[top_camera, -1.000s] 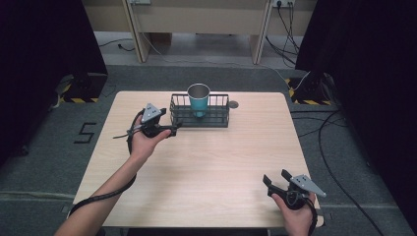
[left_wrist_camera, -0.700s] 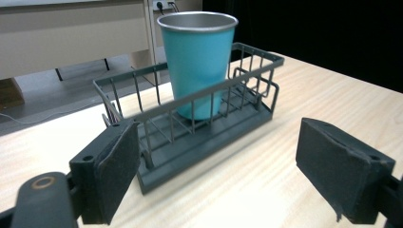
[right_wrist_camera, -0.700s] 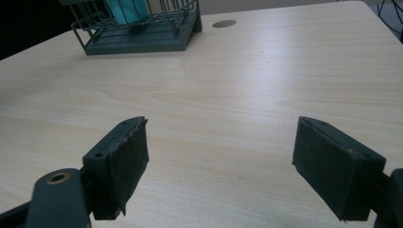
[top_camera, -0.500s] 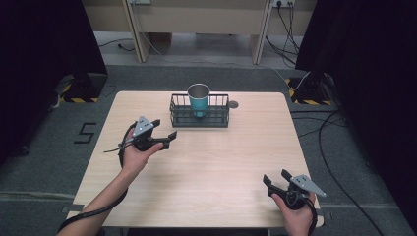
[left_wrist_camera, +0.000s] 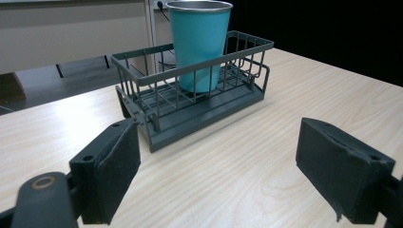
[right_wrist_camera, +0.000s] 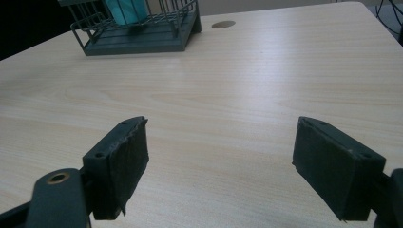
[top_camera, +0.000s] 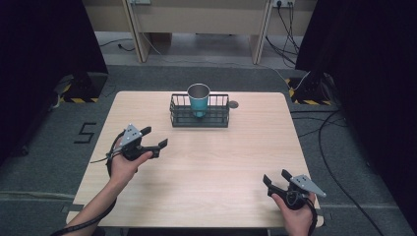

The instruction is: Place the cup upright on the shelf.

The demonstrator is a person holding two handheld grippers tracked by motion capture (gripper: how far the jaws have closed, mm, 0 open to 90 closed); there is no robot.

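Black jaws gape wide and empty on both my grippers: the right gripper (top_camera: 278,181) sits nearest, at the worktop's (top_camera: 216,162) front corner, the left gripper (top_camera: 154,139) farther in, aimed at the basket (left_wrist_camera: 190,95). Beyond, near the far edge, that dark wire basket holds one upright teal cup (top_camera: 198,98), nothing else. I judge the cup light, rigid and fairly slick; I'd pinch its wall just below the rim, above the wires.

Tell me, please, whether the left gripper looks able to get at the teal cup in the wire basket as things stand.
Probably yes. The left gripper is open and empty, with bare table between it and the basket. The teal cup stands upright, its upper part above the basket's rim, so it looks graspable there.
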